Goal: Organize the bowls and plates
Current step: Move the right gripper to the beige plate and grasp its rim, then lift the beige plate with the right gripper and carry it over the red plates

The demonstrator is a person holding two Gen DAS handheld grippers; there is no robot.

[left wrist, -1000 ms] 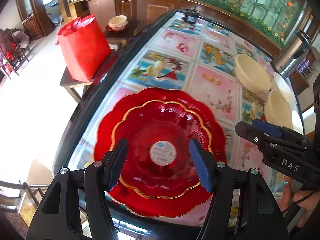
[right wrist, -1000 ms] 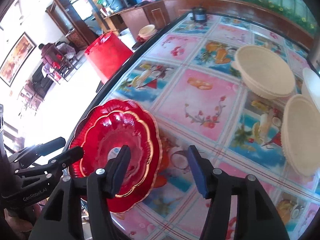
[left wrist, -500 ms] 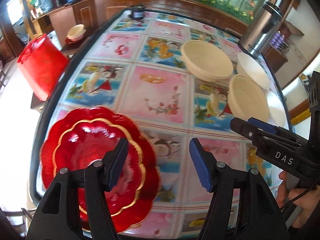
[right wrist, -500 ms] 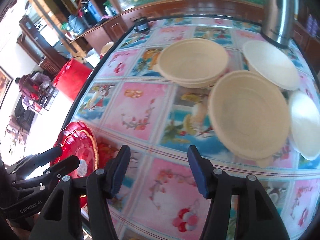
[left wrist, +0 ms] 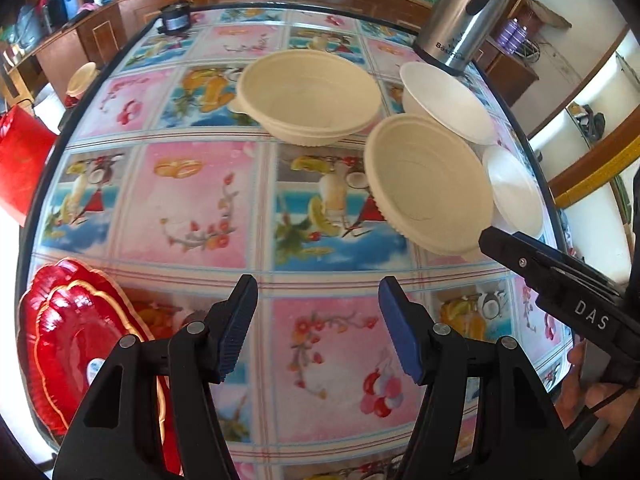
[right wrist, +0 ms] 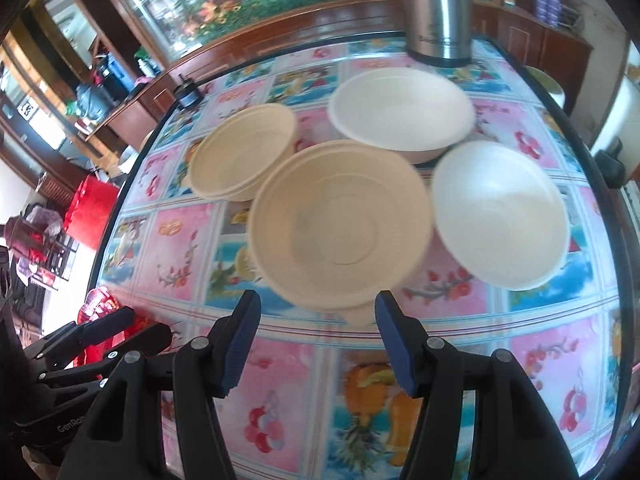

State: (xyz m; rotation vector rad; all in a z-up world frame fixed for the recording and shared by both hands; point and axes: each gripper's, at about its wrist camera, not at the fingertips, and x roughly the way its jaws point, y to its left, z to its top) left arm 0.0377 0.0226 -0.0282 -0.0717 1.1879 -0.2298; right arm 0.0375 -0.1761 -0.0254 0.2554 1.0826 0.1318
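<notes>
Two stacked red scalloped plates (left wrist: 76,344) lie at the table's near left corner. Two beige bowls stand further in: a near one (left wrist: 428,184) (right wrist: 340,228) and a far one (left wrist: 308,96) (right wrist: 240,152). Two white bowls stand to the right, one far (left wrist: 448,102) (right wrist: 400,110) and one near (left wrist: 512,190) (right wrist: 500,216). My left gripper (left wrist: 318,326) is open and empty above the tablecloth, right of the red plates. My right gripper (right wrist: 316,338) is open and empty just in front of the near beige bowl; it also shows in the left wrist view (left wrist: 520,256).
A steel thermos (left wrist: 464,12) (right wrist: 436,8) stands at the far right of the table (left wrist: 192,200). A small dark jar (left wrist: 174,20) sits at the far edge. A red bag (left wrist: 20,160) stands off the table's left side.
Both grippers have swung right, away from the red plates and toward the beige and white bowls. The bowls now fill the right wrist view. Both grippers stayed open.
</notes>
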